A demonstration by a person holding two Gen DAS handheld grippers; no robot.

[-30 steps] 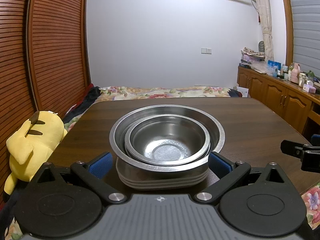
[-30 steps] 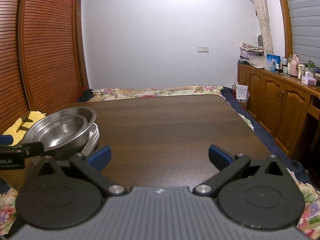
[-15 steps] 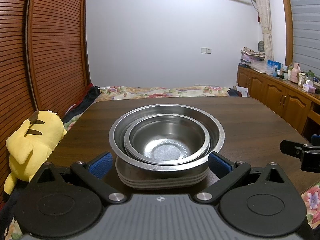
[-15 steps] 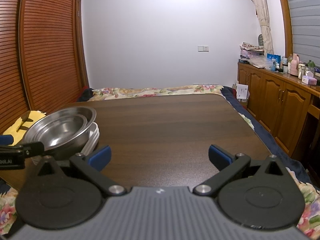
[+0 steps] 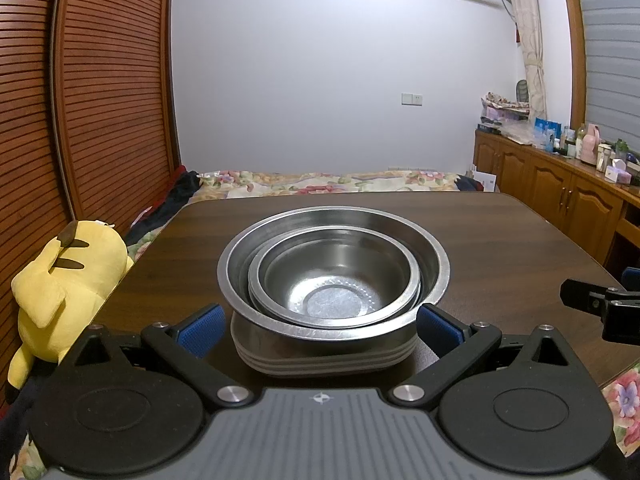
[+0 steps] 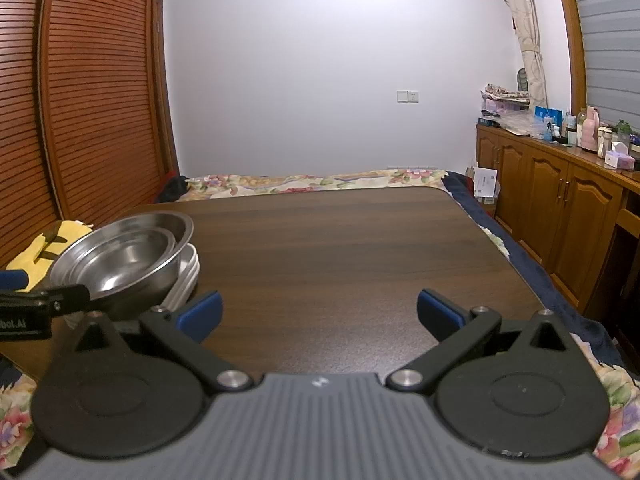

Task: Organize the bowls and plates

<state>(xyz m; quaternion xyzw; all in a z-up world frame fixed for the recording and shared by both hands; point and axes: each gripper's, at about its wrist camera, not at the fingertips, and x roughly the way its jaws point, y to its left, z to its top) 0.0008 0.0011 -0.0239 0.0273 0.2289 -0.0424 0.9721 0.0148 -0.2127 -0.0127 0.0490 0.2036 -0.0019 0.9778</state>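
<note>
Two pairs of tongs are spread wide and hold nothing: our left tongs (image 5: 318, 324) straddle the near side of the stack, our right tongs (image 6: 318, 312) hover over bare desk (image 6: 340, 248). The small steel bowl (image 5: 334, 280) nests in the large steel bowl (image 5: 334, 268), which sits on the white plates (image 5: 320, 354) near the desk's left front corner. We judge the stacking done, so the best move is to back the left tongs straight off without nudging a rim. A yellow plush toy (image 5: 60, 284) lies just beside the desk's left edge; the other tongs hang at right, well apart.
</note>
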